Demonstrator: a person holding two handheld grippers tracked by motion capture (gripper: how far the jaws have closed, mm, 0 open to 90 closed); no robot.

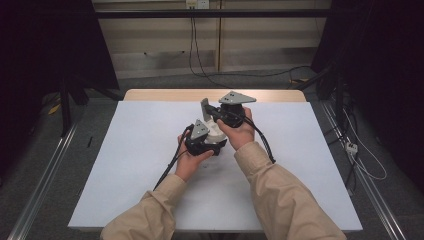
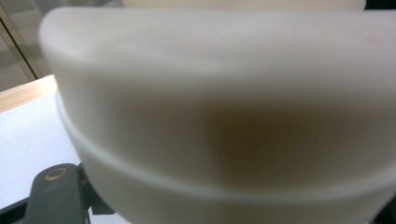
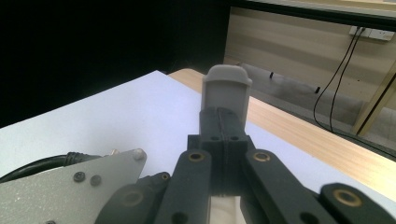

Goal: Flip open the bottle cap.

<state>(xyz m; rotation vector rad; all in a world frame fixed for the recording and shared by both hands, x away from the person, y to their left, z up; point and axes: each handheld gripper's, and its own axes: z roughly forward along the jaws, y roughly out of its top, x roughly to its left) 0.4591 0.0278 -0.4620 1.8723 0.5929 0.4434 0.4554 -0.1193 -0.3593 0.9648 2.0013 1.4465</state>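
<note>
The right gripper [image 3: 224, 135] has its two black jaws pressed together, and a flat grey piece [image 3: 226, 88] with a rounded top sticks up from between their tips — it is pinched there. In the high view the right gripper [image 1: 212, 114] sits in the person's right hand [image 1: 240, 131], and the grey piece [image 1: 205, 107] stands up near the middle of the tabletop, a bit toward the far edge.

The left gripper [image 1: 217, 142] is held in the left hand [image 1: 192, 159], just beside the right one, and the two grippers are almost touching. A white thing [image 1: 216, 132] lies between them. From the left gripper view, this white thing [image 2: 224, 116] is a smooth, rounded, creamy shape with a thin raised line running across it. It is very close and blurry. One black jaw shows at the bottom left, tight against the white thing, so the left gripper looks clamped on it.

Both hands are over the middle of the tabletop [image 1: 125, 165], which has a white sheet on it. A strip of bare wood [image 1: 160, 94] shows along the far edge. Each gripper has a grey three-cornered plate on top, and black cables trail back toward the person's tan sleeves [image 1: 280, 195]
</note>
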